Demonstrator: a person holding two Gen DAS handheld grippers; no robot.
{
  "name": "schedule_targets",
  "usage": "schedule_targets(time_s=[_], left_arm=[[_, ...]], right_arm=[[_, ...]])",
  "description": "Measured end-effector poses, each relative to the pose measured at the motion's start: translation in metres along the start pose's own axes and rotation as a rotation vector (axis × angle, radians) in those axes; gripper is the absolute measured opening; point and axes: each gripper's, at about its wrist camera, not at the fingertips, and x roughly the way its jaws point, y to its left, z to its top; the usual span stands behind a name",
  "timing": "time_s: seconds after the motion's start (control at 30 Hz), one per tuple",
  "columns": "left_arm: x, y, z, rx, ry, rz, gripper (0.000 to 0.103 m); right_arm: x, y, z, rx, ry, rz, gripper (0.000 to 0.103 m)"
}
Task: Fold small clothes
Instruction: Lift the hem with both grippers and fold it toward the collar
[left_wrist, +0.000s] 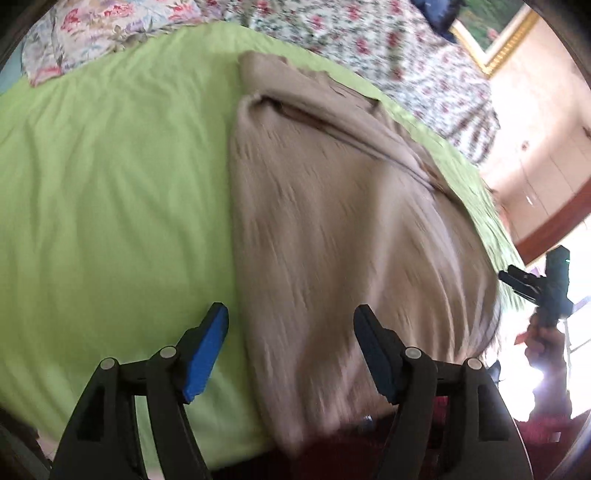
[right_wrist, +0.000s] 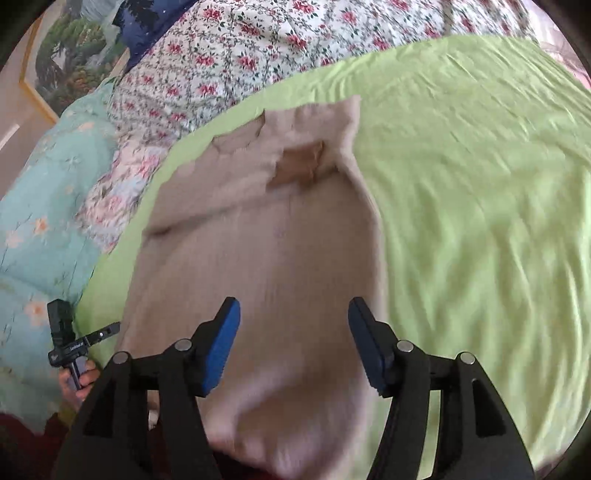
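Note:
A beige knitted garment (left_wrist: 332, 206) lies on the green sheet (left_wrist: 110, 177), collar end far from me, lower hem hanging at the near bed edge. My left gripper (left_wrist: 291, 325) is open above the garment's left edge, empty. In the right wrist view the same garment (right_wrist: 266, 251) lies lengthwise with its neck opening at the far end. My right gripper (right_wrist: 293, 325) is open and empty above its lower half. Both views are blurred. Each gripper shows small at the other view's edge, the right one (left_wrist: 543, 288) and the left one (right_wrist: 70, 339).
A floral quilt (right_wrist: 258, 48) is bunched along the far side of the bed. A turquoise flowered cover (right_wrist: 40, 206) lies at the left. A gold-framed picture (left_wrist: 495, 40) hangs on the wall. The green sheet (right_wrist: 480, 206) stretches wide to the right of the garment.

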Motion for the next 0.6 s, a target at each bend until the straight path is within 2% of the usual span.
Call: schedule_targets(time_s=[0.13,0.3,0.33,0.4,0.5,0.57,0.6], left_arm=[[-0.003,-0.008,-0.041,0.016,0.058,-0.081,0.072],[0.019,-0.013,-0.078,0.056,0.187,-0.071,0.07],[0.023,-0.013,-0.081,0.062,0.199,-0.066,0.066],[0.027,-0.015,-0.082,0.06,0.198,-0.09,0.061],[0.031,-0.018,-0.077,0.061,0.182,-0.136,0.059],[0.034,-0.021,-0.076,0.075,0.179,-0.134,0.055],[0.034,-0.022,-0.076,0.089,0.175,-0.128,0.048]], right_arm=[[-0.019,-0.009,-0.045,-0.029,0.081,-0.001,0.063],[-0.014,-0.012,-0.081,-0.06,0.155,0.069,0.064],[-0.009,-0.01,-0.085,-0.068,0.174,0.071,0.064],[0.002,-0.003,-0.093,-0.113,0.2,0.059,0.064],[0.017,0.004,-0.099,-0.131,0.241,0.075,0.064],[0.022,0.007,-0.102,-0.137,0.247,0.085,0.064],[0.024,0.008,-0.104,-0.139,0.243,0.091,0.064]])
